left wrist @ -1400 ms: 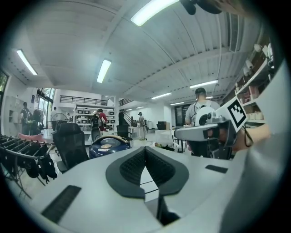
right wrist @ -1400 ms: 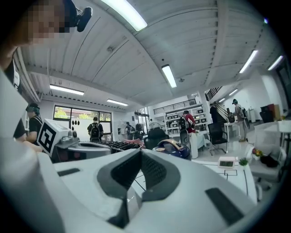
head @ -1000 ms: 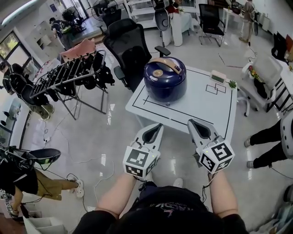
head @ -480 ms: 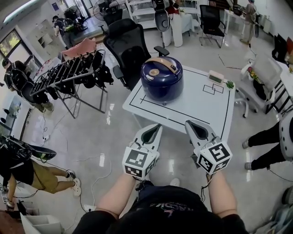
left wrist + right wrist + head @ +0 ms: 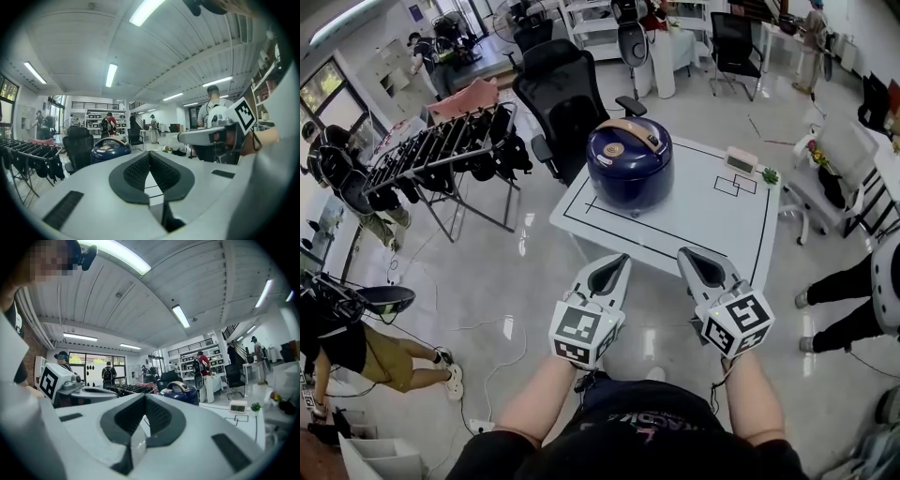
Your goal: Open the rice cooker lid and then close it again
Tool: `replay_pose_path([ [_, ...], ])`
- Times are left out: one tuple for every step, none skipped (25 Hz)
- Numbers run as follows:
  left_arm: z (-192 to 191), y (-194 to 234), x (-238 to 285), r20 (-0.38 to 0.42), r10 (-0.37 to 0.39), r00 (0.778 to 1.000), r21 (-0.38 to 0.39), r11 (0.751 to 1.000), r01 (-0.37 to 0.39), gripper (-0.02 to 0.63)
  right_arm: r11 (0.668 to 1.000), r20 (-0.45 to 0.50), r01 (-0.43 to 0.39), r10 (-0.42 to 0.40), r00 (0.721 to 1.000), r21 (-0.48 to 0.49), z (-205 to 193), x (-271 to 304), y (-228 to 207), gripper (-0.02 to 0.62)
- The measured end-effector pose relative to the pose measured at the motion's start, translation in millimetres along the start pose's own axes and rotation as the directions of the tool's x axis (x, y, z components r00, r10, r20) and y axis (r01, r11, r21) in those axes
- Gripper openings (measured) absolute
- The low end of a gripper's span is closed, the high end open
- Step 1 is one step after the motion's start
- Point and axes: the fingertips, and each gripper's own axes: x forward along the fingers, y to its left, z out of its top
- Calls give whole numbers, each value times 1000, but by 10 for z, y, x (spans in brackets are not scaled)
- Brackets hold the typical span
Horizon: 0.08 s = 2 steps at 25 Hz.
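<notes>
Head view: rice cooker [image 5: 630,167], seemingly closed, well beyond both hand-held grippers [image 5: 622,260] [image 5: 684,253]

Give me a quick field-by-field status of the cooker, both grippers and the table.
rice cooker: dark blue, on the white table, far left part
lid: shut, tan handle across it
left gripper: shut, empty, near the table's front edge
right gripper: shut, empty, same edge, clear of the cooker
also on table: small digital clock, small plant

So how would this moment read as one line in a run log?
stage: not started | rice cooker: lid shut, on white table | left gripper: shut, empty | right gripper: shut, empty | neither touches rice cooker
</notes>
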Motion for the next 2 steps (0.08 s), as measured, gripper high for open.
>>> replay_pose_path([
  [1, 9, 4, 0, 2, 1000, 0, 1000, -2, 3, 1000, 0, -1, 1, 1000, 0, 5, 8, -4, 1],
  [2, 18, 8, 0, 4, 1000, -1, 1000, -4, 3, 1000, 1, -3, 3, 1000, -1, 9, 16, -8, 1],
])
